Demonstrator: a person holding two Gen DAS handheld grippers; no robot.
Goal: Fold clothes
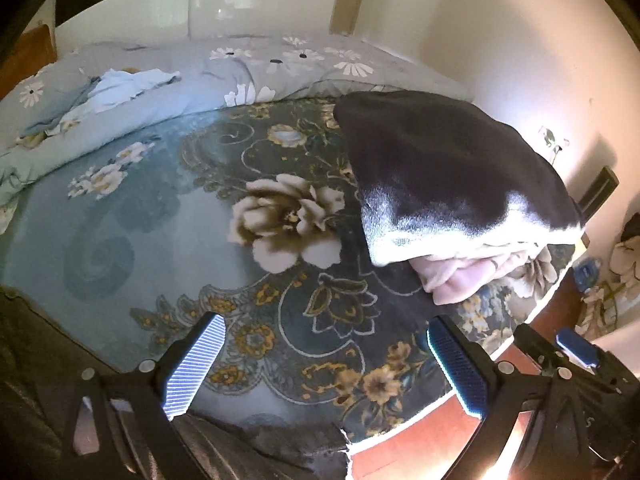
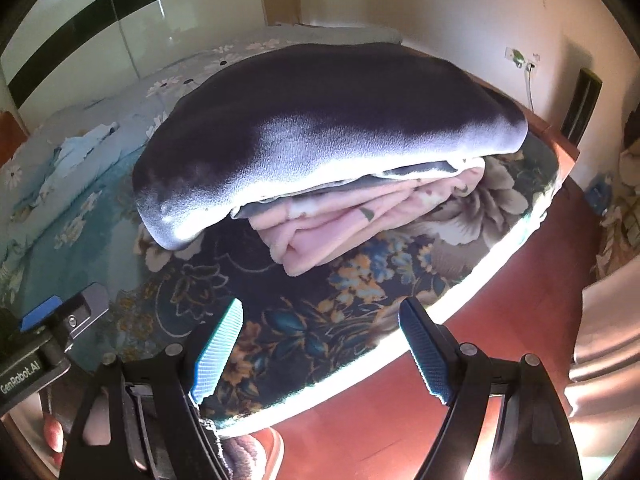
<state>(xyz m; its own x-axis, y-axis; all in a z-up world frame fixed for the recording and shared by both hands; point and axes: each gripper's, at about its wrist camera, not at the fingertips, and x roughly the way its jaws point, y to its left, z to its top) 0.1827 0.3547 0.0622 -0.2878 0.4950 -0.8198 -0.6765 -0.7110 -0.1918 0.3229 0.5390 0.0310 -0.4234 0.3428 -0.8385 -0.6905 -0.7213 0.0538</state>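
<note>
A big bed covered with a dark blue blanket with gold and cream flowers (image 1: 256, 240) fills both views. On it sits a folded dark navy fuzzy garment (image 2: 320, 120), lying right on top of a folded soft pink cloth (image 2: 340, 236). The pink cloth sticks out from under the navy one on the near side. In the left wrist view this pile is at about 2 o'clock, close to the edge of the bed. In the right wrist view it is at 12 o'clock, in the middle.

The left gripper (image 1: 326, 332) has its two fingers spread wide, with nothing between them. It is above the near edge of the flowery blanket. The right gripper (image 2: 322, 312) is wide apart too, and holds nothing. It is near the pile but not touching it.

At 10 o'clock in the left view, a light blue crumpled cloth (image 1: 120, 88) lies on a pale blue quilt with white daisies (image 1: 280, 68), well apart from the pile. A reddish wooden floor (image 2: 480, 360) shows beside the bed.
</note>
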